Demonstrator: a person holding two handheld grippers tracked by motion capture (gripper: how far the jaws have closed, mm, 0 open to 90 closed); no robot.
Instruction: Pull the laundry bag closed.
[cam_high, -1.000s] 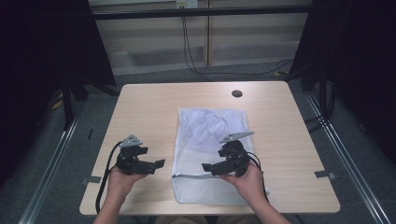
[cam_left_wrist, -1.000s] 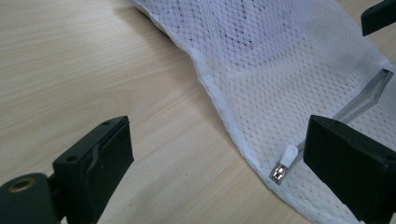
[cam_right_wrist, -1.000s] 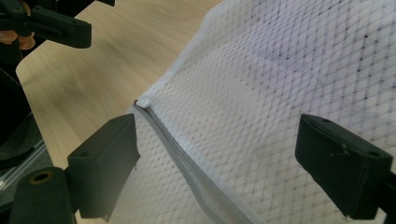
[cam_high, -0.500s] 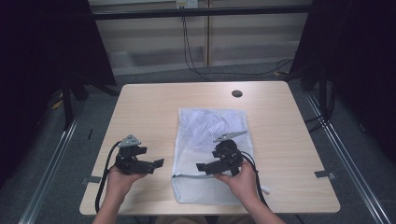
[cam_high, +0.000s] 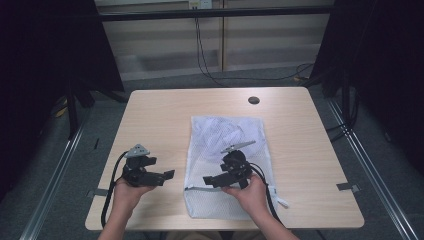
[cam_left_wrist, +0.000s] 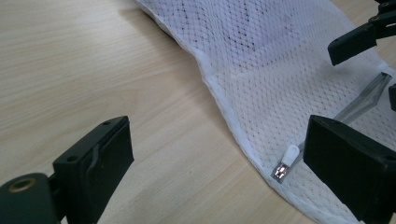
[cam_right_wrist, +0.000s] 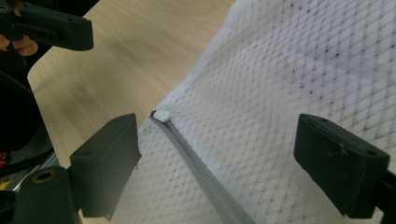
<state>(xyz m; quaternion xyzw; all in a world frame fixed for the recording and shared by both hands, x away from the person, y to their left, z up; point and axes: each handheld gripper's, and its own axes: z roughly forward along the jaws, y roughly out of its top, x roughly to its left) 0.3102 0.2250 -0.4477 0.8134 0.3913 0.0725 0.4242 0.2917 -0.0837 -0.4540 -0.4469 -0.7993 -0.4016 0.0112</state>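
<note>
Item: white mesh zip bag (cam_high: 225, 165), laid flat on the wooden table (cam_high: 165, 120), lower centre of the high view, its long side running away from the person. Nearest the bottom edge, two hands came in: the left hand (cam_high: 126, 192) at lower left held the left gripper (cam_high: 167, 176) over bare table just beside the bag's left edge, jaws spread and empty; the right hand (cam_high: 250, 192) at lower centre held the right gripper (cam_high: 209, 180) above the bag's near end, jaws likewise spread, nothing between them. A grey zipper (cam_right_wrist: 196, 161) ran across the bag near its near edge; its white pull tab (cam_left_wrist: 290, 154) sat at the bag's left border, lower right of the left gripper view and left of centre in the right gripper view. Whether either gripper touched the mesh could not be told. Farther off, a small dark round hole (cam_high: 253, 100) lay near the table's far edge.
</note>
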